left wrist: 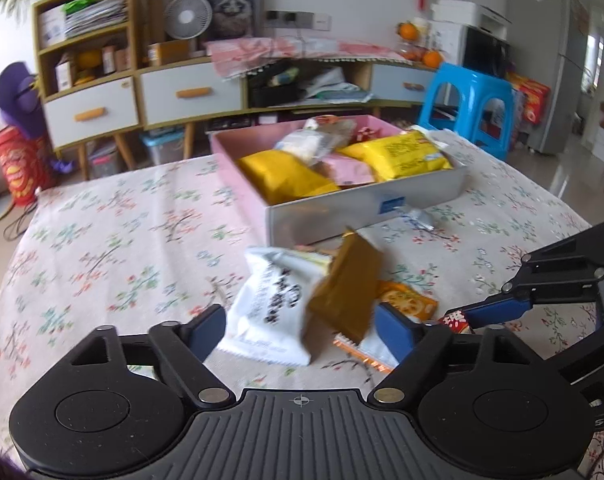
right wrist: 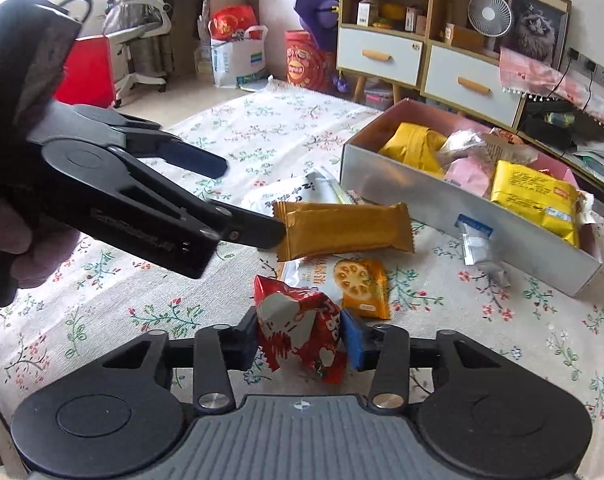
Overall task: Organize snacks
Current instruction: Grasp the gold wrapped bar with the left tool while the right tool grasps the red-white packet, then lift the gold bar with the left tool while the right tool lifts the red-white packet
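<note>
My left gripper hangs low over the floral tablecloth and is open. A white snack packet and a gold-brown packet lie between its fingers. The gold-brown packet is tipped up on edge against one finger, and the other finger stands clear of the white packet. My right gripper is shut on a crumpled red snack packet, whose tip also shows in the left wrist view. An orange cracker packet lies just beyond it.
A pink-lined silver box holding several yellow and pink snack packets stands further back on the table. A small silver sachet lies against its front wall. Beyond the table are a blue stool and a drawer cabinet.
</note>
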The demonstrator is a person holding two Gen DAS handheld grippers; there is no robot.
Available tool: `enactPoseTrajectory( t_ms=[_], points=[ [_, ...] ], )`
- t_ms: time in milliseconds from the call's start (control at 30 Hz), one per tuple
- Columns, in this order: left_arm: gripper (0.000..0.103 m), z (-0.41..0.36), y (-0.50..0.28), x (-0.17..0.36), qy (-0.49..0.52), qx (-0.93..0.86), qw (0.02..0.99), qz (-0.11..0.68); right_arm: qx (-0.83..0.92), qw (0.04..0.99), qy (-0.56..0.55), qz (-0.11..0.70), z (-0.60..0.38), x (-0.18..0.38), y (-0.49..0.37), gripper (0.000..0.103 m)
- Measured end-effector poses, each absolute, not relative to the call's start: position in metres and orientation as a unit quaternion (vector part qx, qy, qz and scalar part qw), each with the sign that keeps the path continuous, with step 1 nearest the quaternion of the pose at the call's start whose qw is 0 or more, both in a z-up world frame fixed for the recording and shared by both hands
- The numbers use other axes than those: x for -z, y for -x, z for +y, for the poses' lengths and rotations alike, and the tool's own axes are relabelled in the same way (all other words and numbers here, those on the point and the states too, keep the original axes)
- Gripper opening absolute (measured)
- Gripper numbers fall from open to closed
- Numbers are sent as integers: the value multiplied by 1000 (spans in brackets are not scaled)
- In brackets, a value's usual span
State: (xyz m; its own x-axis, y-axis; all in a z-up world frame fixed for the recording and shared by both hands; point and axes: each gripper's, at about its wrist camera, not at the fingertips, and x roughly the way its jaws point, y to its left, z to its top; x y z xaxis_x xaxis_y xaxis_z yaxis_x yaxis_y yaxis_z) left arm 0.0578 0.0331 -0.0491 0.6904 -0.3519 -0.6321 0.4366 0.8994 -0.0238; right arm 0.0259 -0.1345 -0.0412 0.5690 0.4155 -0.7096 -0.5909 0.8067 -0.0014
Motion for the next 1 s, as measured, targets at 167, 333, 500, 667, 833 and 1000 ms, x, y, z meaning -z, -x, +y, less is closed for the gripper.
enactPoseTrajectory(
  t_ms=[167, 333, 500, 667, 833, 1000],
  points=[
    [53, 10, -66, 51, -87, 235, 911, 327, -286, 880, 97, 366, -152, 37, -25, 26],
    [39, -6, -75, 54, -99, 242, 909, 325, -273, 887, 88, 363, -164, 31, -25, 26],
    [35, -17, -80, 58, -113, 253, 905, 323, -244, 898, 65, 360, -186, 27, -33, 26],
    [34, -27, -83, 59, -121, 261, 902, 322, -208, 904, 63, 369, -202, 32, -43, 27],
    [34, -31, -86, 59, -126, 268, 899, 323, -196, 903, 69, 376, -206, 40, -49, 28],
    [37, -33, -89, 58, -120, 278, 896, 326, -192, 901, 80, 380, -202, 46, -50, 31]
  ],
)
